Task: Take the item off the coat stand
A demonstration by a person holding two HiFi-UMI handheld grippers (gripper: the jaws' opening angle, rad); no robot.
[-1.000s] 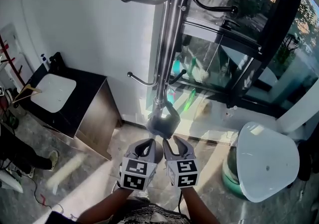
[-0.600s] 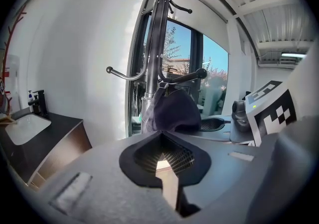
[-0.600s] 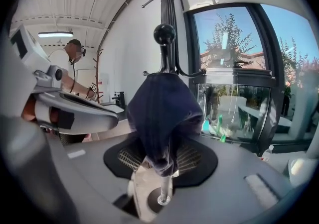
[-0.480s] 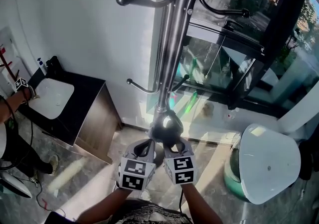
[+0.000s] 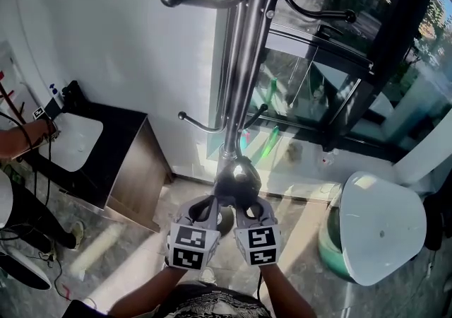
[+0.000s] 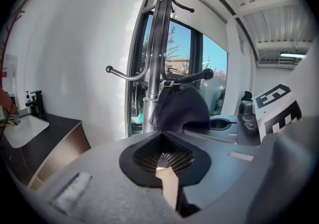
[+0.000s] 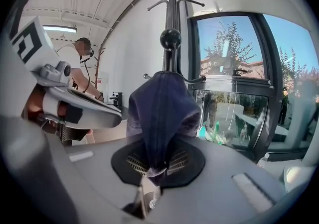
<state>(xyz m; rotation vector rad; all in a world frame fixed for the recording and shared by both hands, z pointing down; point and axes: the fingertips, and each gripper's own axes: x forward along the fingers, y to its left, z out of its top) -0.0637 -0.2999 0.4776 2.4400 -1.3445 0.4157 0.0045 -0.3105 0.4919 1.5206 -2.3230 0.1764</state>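
A dark navy cap hangs on a low hook of the grey metal coat stand. Both grippers are right under it. My right gripper is closing its jaws, and a fold of the cap runs down between its pads at the right gripper. The hook's ball end shows above the cap. My left gripper sits beside it. In the left gripper view the left gripper has its pads together with nothing between them, and the cap hangs just ahead.
A black cabinet with a white basin stands at the left, where a person's arm reaches in. A white rounded seat is at the right. Dark-framed glass panels stand behind the stand.
Both grippers rose to the cap, and the right jaws came together on its fabric. A person's arm came into view at the basin on the left.
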